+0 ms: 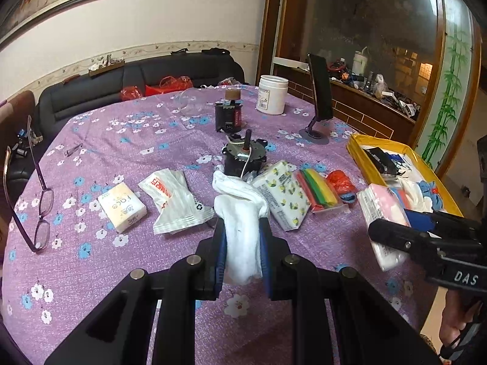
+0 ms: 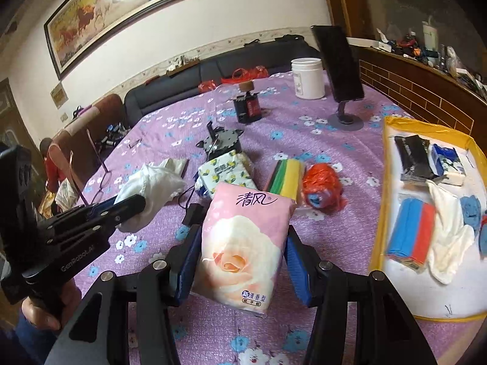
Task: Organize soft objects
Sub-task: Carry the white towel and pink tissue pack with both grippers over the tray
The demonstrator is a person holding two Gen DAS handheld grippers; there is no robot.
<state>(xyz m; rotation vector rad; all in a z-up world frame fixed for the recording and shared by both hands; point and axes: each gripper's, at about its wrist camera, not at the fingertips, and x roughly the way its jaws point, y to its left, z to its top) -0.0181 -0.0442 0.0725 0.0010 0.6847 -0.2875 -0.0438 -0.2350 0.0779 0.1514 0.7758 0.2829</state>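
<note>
The left gripper (image 1: 242, 237) is clamped on a white sock (image 1: 242, 213), whose loose upper half flops forward beyond the fingertips, while the right gripper (image 2: 242, 258) grips a pink tissue pack (image 2: 243, 243) by its two long sides, lifted off the purple surface (image 2: 350, 164). The yellow-rimmed tray (image 2: 379, 228), already holding other soft items, lies just to the right of the right gripper. The likeliest trouble, as I judge it, is the pack: it is soft and slick-wrapped (and gripped low, with most of its bulk ahead of the pads), so it could tilt or slide out on the way to the tray. The sock's dangling end could also drag across the lemon-print tissue pack (image 1: 281, 194) or snag the wire of the black motor (image 1: 243, 155) just ahead of the left gripper.
</note>
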